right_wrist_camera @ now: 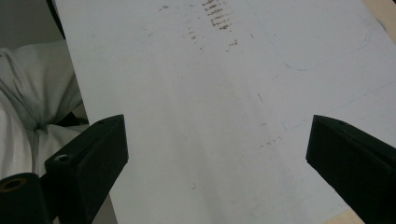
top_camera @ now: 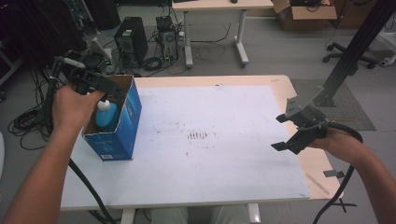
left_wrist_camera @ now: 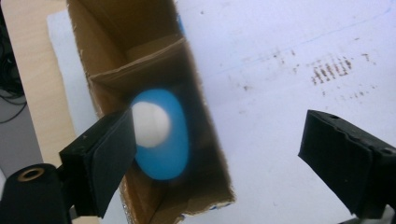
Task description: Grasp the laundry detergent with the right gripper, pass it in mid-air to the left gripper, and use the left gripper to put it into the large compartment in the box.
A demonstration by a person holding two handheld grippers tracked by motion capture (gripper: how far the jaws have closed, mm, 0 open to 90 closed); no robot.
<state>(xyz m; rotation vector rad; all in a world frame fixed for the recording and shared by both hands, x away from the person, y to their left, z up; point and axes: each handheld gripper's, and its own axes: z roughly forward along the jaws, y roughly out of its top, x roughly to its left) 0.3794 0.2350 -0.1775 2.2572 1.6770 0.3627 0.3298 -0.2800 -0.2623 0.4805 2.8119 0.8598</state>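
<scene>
**Desk:** Tongs over a carton, is that the shot?

**Photographer:** Yes. The left tongs (top_camera: 95, 86) hang above an open blue cardboard box (top_camera: 122, 127) at the left edge of the surface (top_camera: 224, 154), jaws spread wide and holding nothing. A blue bottle with a white cap (left_wrist_camera: 156, 130) stands upright inside the box, in the nearer compartment behind a cardboard divider (left_wrist_camera: 140, 65).

**Desk:** And the other hand?

**Photographer:** The right tongs (top_camera: 292, 133) hover well apart, over the white sheet near the right edge, also wide open and empty.

**Desk:** What stage is it?

**Photographer:** By my reading, the reach for the bottle. One jaw sits just beside the cap, the other out over the sheet, beyond the box wall.

**Desk:** So what next?

**Photographer:** Likely centring both jaws over the cap, dropping inside the walls, then closing on the neck without snagging the cardboard.
</scene>
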